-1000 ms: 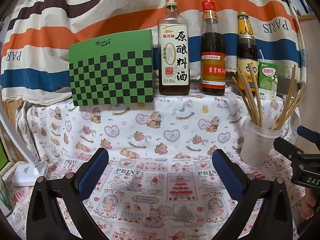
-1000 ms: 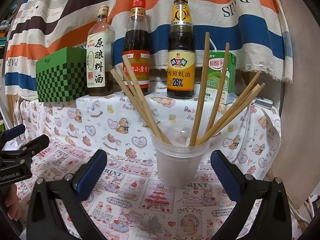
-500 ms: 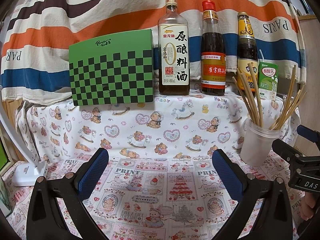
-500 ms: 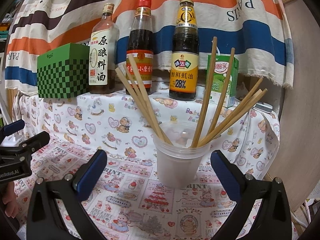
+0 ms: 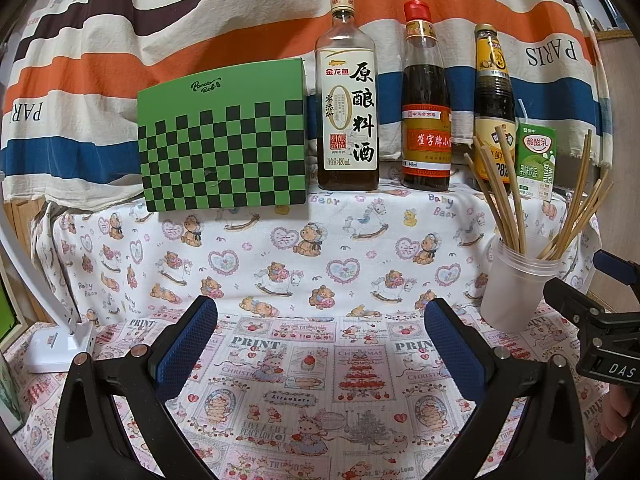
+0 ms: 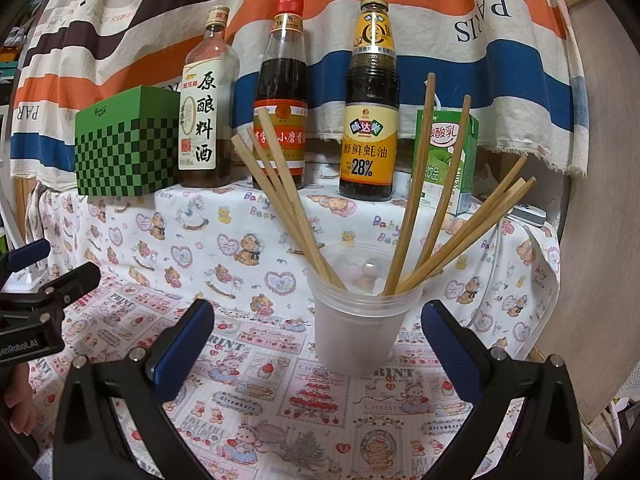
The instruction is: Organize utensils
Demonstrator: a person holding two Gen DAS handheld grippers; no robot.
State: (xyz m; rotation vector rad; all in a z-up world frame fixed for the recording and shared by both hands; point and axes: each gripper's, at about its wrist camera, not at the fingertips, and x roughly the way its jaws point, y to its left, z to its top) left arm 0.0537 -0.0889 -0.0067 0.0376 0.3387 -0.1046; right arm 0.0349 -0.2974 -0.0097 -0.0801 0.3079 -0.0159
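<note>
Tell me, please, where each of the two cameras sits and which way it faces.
Left wrist: rides the left gripper, low over the printed cloth, facing the green checkered box; its own open fingers fill the bottom, and the right gripper enters at the right edge.
Right wrist: rides the right gripper, facing the plastic cup of chopsticks between its open fingers; the left gripper and a hand show at the left edge.
Shared: cup, chopsticks, box.

chopsticks (image 6: pixel 416 184): 8 counted | cup (image 6: pixel 362 330): 1 | bottles (image 6: pixel 370 100): 3 | carton (image 6: pixel 450 160): 1 | checked box (image 5: pixel 224 136): 1 | grippers seen: 2, left gripper (image 5: pixel 320 340), right gripper (image 6: pixel 318 340)
</note>
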